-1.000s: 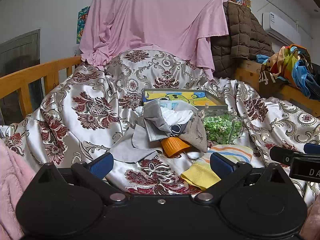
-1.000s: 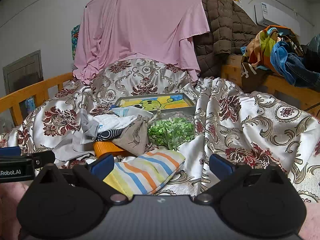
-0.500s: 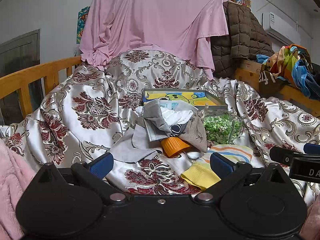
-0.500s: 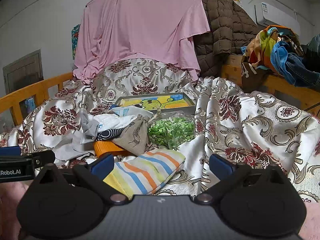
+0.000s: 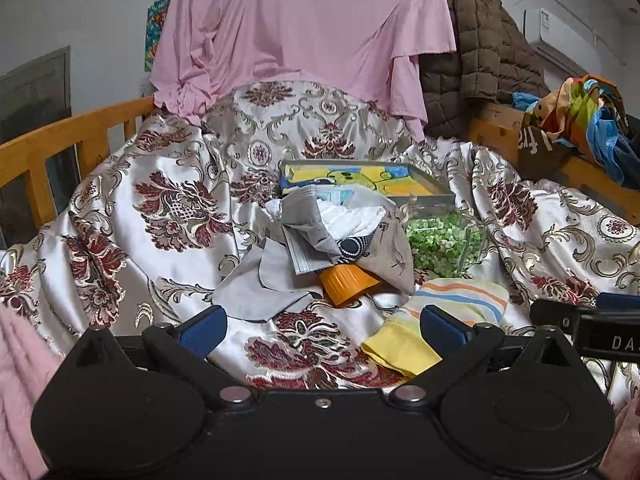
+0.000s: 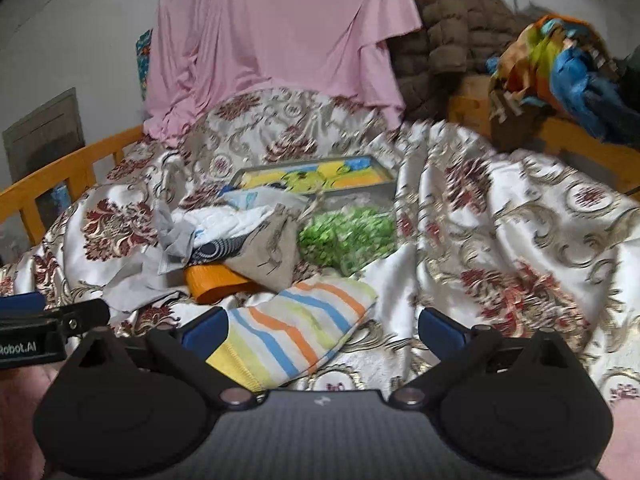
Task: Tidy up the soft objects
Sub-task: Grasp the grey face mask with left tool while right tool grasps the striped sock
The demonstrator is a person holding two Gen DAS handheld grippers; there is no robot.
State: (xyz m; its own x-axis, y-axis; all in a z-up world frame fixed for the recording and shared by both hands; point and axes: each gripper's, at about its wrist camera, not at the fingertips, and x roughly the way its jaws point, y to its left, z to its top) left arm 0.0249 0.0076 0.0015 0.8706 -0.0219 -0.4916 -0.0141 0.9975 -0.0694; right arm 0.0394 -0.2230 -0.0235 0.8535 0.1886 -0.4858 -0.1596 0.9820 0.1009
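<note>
Looking along the left gripper (image 5: 322,326), nothing seems sorted yet: its jaws stand wide apart and empty above the flowered bedspread (image 5: 168,216), and the soft things lie in one loose heap ahead. That heap holds a grey cloth (image 5: 260,288), a face mask (image 5: 306,258), white fabric (image 5: 348,216), a dotted dark piece (image 5: 352,246) and a tan pouch (image 5: 390,254), all overlapping, with an orange cup (image 5: 346,282) wedged under them. A striped towel (image 5: 436,320) lies just beside the heap, near the right finger. Behind sits a shallow tray (image 5: 416,198) with a cartoon picture, probably where things should go, and a clear box of green bits (image 5: 444,242) stands between it and the towel. From the right gripper (image 6: 322,326), also gaping and holding nothing, the striped towel (image 6: 296,328) lies between the fingers, so I judge it the likeliest first pick; this view is blurred. The green box (image 6: 346,238) and the tan pouch (image 6: 272,250) stand in the path to the tray (image 6: 316,188), and the orange cup (image 6: 218,278) could tip out if the cloths are pulled. Everything remains to be done.
</note>
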